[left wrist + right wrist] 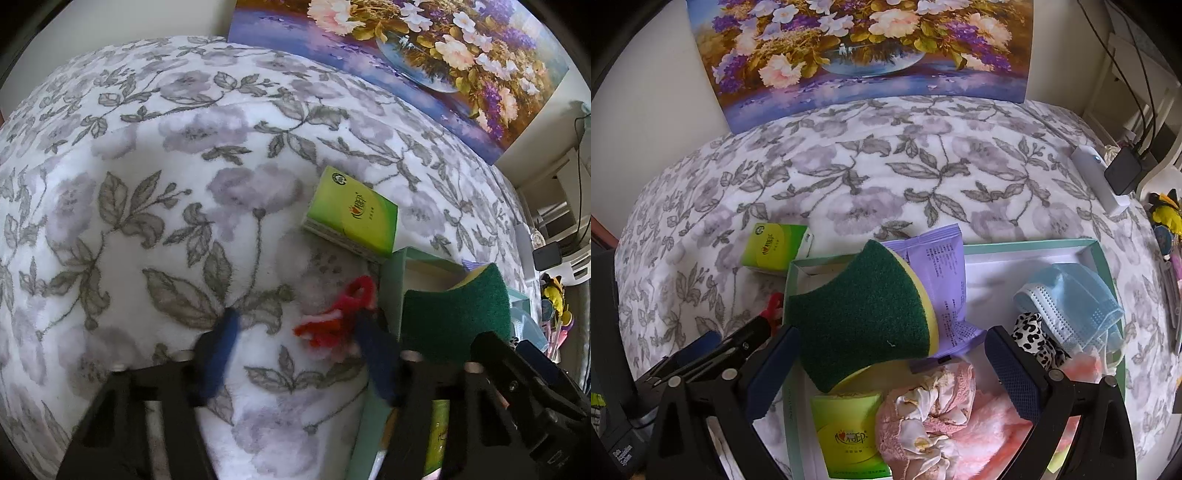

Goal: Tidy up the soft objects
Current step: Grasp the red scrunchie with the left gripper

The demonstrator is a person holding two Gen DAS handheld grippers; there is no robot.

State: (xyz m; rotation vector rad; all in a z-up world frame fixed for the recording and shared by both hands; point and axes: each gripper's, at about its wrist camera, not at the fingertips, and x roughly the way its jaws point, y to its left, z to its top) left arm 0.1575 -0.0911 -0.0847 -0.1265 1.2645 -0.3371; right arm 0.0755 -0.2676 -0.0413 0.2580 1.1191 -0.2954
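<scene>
A home bedroom: floral bedspread (886,177), flower painting (864,48) behind.

Floral bed (886,177); on it tissue pack (351,212), red yarn (332,317), green tray (1102,254).

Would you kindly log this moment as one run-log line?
left gripper: open around red yarn piece on blanket | right gripper: open over box, sponge between fingers
</scene>
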